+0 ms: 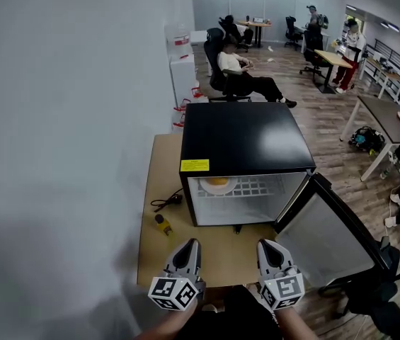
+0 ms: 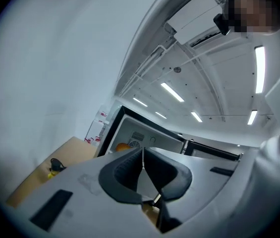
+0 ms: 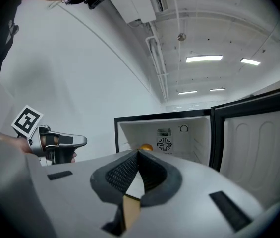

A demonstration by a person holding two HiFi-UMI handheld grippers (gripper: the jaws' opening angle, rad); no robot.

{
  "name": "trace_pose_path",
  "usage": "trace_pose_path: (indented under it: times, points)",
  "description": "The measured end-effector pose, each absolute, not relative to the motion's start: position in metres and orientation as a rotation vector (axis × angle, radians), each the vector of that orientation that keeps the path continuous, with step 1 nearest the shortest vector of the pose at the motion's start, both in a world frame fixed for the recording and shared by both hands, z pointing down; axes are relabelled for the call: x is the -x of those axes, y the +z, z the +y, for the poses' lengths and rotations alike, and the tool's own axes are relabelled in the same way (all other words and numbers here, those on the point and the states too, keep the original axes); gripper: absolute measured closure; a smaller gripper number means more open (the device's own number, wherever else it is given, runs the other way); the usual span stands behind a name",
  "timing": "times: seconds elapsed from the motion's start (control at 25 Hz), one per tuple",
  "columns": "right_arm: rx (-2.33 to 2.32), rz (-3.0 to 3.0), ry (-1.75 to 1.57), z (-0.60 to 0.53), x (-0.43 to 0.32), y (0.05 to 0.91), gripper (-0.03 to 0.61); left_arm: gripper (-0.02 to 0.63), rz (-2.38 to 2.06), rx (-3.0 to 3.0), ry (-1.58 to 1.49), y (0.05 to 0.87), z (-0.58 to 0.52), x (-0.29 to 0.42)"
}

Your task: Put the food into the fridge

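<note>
We are holding the left gripper [image 1: 187,250] and right gripper [image 1: 269,250] in front of the fridge [image 1: 242,137], both with fingers [image 2: 125,175] pressed together on nothing. The food [image 1: 217,182] is sitting inside the fridge, on the upper shelf [image 1: 260,187], left side. The door [image 1: 327,239] is hanging open at the fridge's right; pushing it with shut fingers, we are probably risking a slip off its edge
</note>
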State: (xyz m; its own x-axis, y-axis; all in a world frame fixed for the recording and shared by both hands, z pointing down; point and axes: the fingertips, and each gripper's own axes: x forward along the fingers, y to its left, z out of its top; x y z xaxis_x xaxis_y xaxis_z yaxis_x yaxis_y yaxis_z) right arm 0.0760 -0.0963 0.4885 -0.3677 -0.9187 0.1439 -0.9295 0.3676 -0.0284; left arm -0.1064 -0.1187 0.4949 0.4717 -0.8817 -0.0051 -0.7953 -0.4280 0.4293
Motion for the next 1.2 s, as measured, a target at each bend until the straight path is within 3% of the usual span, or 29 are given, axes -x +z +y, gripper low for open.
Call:
trace_pose_path:
  times: [1.2]
  points:
    - [-1.708, -2.480, 0.150, -0.104, -0.061, 0.483, 0.518, 0.600, -1.547, -2.509, -0.221, 0.470, -0.125, 0.106]
